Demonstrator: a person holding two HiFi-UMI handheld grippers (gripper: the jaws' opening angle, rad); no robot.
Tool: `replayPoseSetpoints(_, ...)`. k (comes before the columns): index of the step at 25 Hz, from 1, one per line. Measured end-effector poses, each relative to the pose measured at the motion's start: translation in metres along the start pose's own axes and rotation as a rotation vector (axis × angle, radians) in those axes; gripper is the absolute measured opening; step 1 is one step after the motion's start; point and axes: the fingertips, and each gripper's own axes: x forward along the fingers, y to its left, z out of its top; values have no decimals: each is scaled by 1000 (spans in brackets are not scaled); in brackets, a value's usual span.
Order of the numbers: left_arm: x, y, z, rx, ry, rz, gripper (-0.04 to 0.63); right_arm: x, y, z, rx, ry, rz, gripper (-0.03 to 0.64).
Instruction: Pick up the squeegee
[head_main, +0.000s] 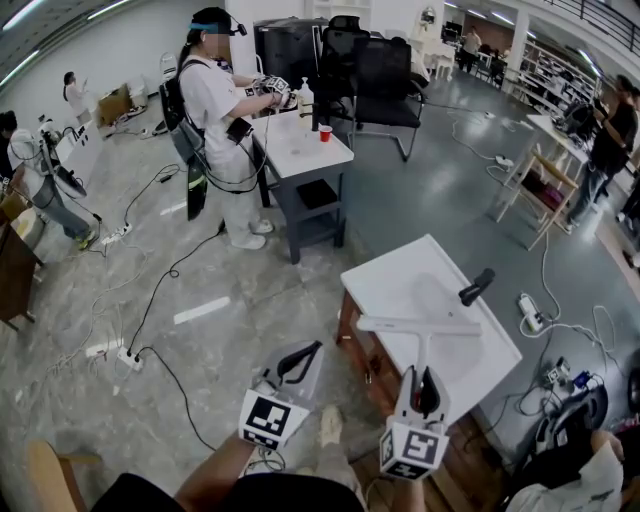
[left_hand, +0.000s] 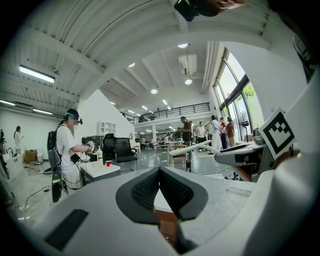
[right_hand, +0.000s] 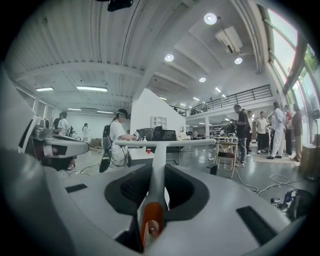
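The right gripper's (right_hand: 157, 171) jaws were closed narrowly on the squeegee (right_hand: 159, 148), their dark pads pressing each side of its pale handle, with the handle's orange end sticking back between the jaws toward the camera. The squeegee's long blade ran crosswise beyond the fingertips, roughly level. The left gripper's (left_hand: 160, 172) jaws were closed pad against pad, with nothing between them. In the head view the two grippers sat side by side at the bottom of the frame, each with its marker cube facing the camera, the left one just beside the right and a little nearer the open floor. The squeegee reached forward from the right gripper over the near part of a white table (head_main: 400, 272) and looked raised off the tabletop. A dark handle-like object (head_main: 477, 286) lay near the table's far right edge, well apart from the blade. Cables and a power strip (head_main: 128, 357) trailed across the grey floor to the left. Farther off, a person in white (head_main: 215, 110) stood at another table (head_main: 300, 160) that carried a small red cup (head_main: 325, 133).
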Motion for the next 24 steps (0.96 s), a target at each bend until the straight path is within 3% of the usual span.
replayPoseSetpoints(20,5,-2,1,13,4,3,2,3,-4,3,13,-8,8,81)
replayPoseSetpoints(24,3,-2,-3,-15,30,7,2,3,-4,0,11,-2,7,81)
